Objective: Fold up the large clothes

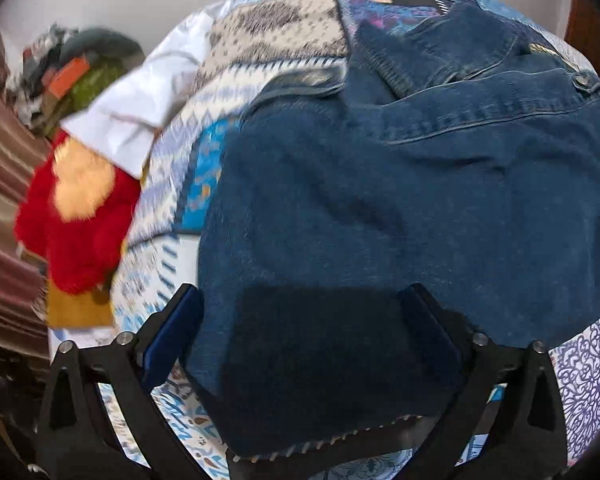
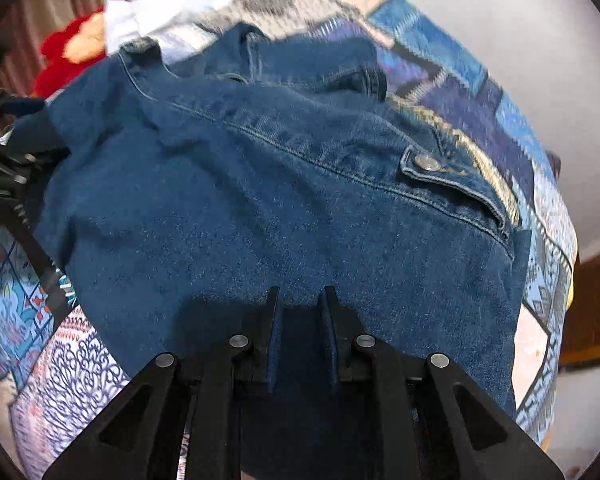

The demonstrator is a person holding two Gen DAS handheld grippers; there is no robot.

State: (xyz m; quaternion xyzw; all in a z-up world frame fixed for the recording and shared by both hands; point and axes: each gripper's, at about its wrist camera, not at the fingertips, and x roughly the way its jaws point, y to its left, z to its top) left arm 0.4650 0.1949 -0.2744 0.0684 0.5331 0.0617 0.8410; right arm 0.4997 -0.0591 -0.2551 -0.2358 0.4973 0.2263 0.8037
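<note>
Denim jacket (image 2: 284,208) spread across the patchwork quilt (image 2: 72,364), collar end far from both cameras, hem end nearest. Left gripper (image 1: 300,312) low over the near hem, fingers wide apart, a broad span of denim between them and nothing pinched yet. Right gripper (image 2: 302,300) also over the near part of the jacket, fingers drawn close with a narrow gap — whether any cloth is caught in that gap, cannot tell.

Best approach, judging from the lie: take the hem at two well-spaced points, pinch only the top layers, lift evenly and carry toward the collar so the fold line stays straight. Worth watching the buttoned pocket flap (image 2: 428,164) — stiff, likely to bunch if dragged.

Edges: quilt visible beyond the jacket on both flanks, so some room for a sideways sleeve fold. Past the jacket's collar, a white garment (image 1: 140,96) and a red plush (image 1: 80,216) close by, a cluttered pile (image 1: 72,68) further off — limited room that way. Motion blur throughout, finer seams unclear.
</note>
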